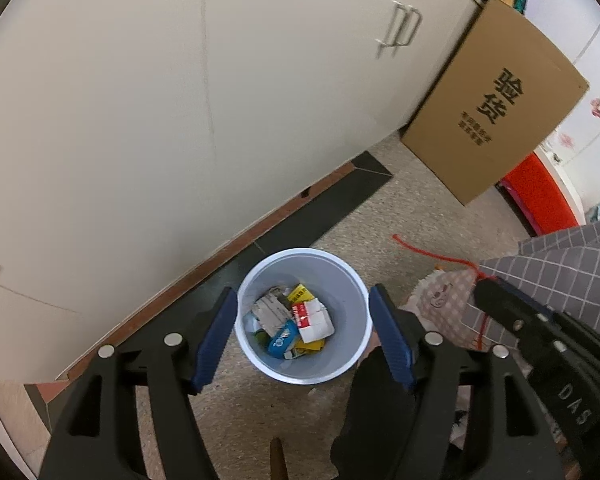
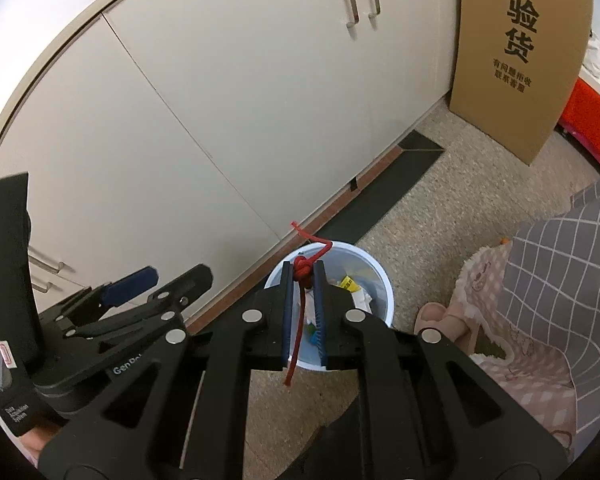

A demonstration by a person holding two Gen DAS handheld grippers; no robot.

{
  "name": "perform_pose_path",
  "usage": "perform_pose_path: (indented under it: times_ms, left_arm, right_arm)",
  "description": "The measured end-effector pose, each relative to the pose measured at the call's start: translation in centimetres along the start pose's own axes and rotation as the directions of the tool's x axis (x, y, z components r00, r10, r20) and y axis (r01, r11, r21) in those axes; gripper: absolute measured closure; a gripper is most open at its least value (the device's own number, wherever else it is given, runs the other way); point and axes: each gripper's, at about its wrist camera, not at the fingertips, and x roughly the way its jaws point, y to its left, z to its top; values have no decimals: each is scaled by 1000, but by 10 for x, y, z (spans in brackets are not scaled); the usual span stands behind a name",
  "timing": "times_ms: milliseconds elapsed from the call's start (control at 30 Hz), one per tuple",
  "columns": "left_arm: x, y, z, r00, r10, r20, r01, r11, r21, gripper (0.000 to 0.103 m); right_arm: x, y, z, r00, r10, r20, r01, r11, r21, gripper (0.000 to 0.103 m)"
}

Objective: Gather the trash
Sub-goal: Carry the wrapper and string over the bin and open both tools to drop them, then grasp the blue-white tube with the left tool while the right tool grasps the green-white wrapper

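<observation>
The white bin (image 1: 303,360) opens upward with nothing over its mouth in the left view, though 1 cabinet front (image 1: 140,120) walls its far side, a cardboard box (image 1: 496,100) stands further right, and checked bedding (image 2: 560,280) crowds the right.

Smooth plastic bin (image 1: 352,280) holds crumpled paper wrappers (image 1: 296,322); twisted red cord (image 2: 303,270); matt cardboard box (image 1: 496,104).

My own fingers (image 2: 319,304) hid much of the bin (image 2: 376,280) from my right wrist view, so its trash was mostly unreadable. Beside the bin, the slipper (image 2: 440,316) was partly covered. Beyond it, the cardboard box (image 2: 516,56) ran off the top edge.
</observation>
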Motion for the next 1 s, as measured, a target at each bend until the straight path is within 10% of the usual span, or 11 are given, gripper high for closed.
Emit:
perform_pose_path:
  times_ms: [67,167,567,1000]
  left_arm:
    - [-1,5,1,1000,26,8,-26,1000,-14,36]
    - [-6,10,1,994,101,39,-101,995,-21,36]
    - [-23,11,-1,993,104,55,-101,994,-44,34]
    - [-89,-43,-6,986,51,159,-58,997,43,30]
  right_arm:
    - [1,0,1,1000,10,3,-10,1000,14,82]
    - [0,0,2,1000,3,14,-3,999,33,41]
    - [-25,-11,-3,999,-15,40,13,999,47,41]
    - [-165,-57,-16,966,-84,243,72,996,56,36]
